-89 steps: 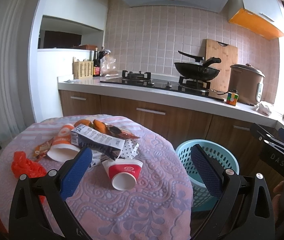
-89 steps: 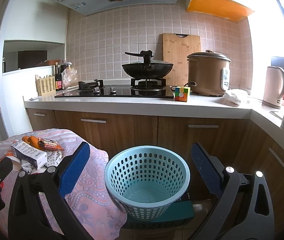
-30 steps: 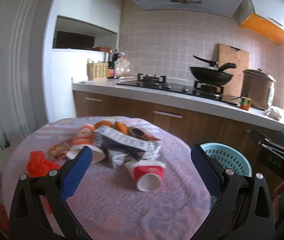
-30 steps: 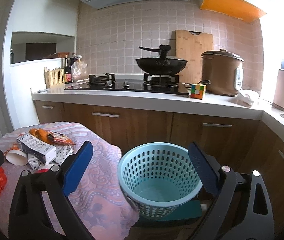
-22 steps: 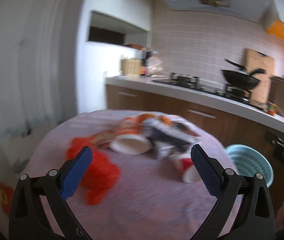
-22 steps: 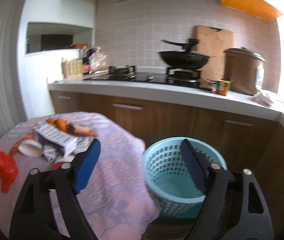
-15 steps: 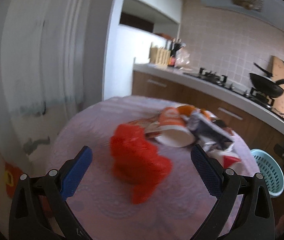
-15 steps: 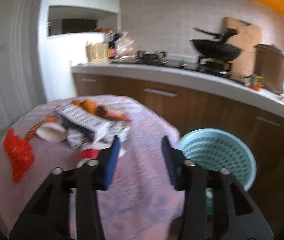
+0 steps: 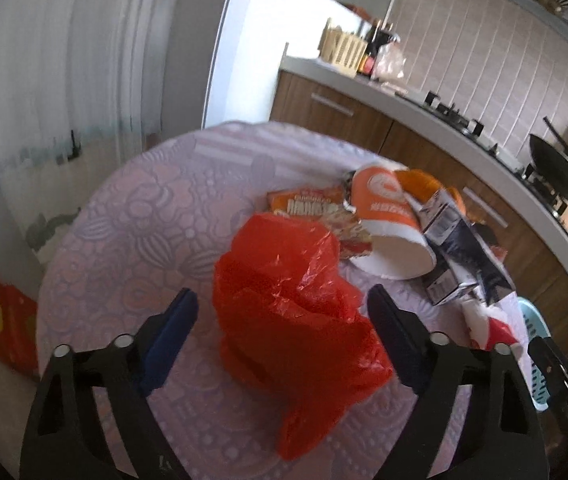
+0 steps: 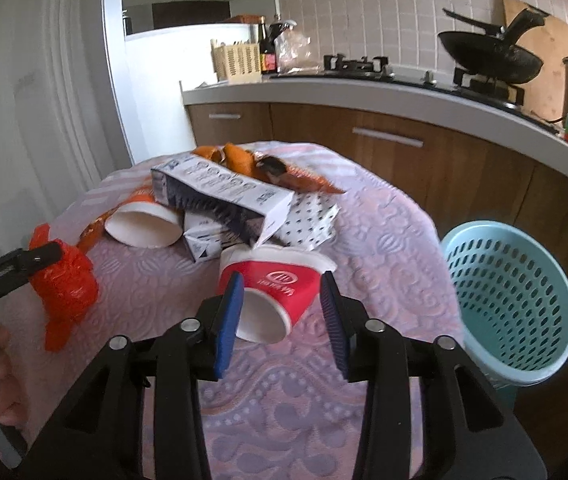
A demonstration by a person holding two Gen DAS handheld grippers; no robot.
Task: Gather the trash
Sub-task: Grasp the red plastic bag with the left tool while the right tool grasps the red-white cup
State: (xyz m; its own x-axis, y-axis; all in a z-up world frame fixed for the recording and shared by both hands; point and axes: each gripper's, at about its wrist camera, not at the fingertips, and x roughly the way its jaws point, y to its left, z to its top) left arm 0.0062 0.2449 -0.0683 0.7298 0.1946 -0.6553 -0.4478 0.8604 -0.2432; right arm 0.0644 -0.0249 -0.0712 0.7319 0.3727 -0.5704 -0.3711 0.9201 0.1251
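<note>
A crumpled red plastic bag (image 9: pixel 292 312) lies on the pink-clothed round table (image 9: pixel 144 208), between the blue pads of my left gripper (image 9: pixel 280 332). Its jaws are closing, and a gap shows beside the bag. A red paper cup (image 10: pixel 280 284) lies on its side with its mouth toward the camera, between the pads of my right gripper (image 10: pixel 280 320). Those jaws are opening and do not press the cup. Behind it are an orange paper cup (image 10: pixel 144 220), a milk carton (image 10: pixel 224 196), a snack wrapper (image 9: pixel 316 208) and orange peel (image 10: pixel 240 160).
A light blue slotted basket (image 10: pixel 512 300) stands on the floor to the right of the table. Wooden cabinets and a counter with a hob and a black wok (image 10: pixel 488 56) run behind. A hand (image 10: pixel 4 380) holds the left gripper (image 10: pixel 4 276) at the table's left edge.
Both views have swung left and down toward the table. The red bag now sits between the left fingers. The right jaws have narrowed and now straddle the red cup.
</note>
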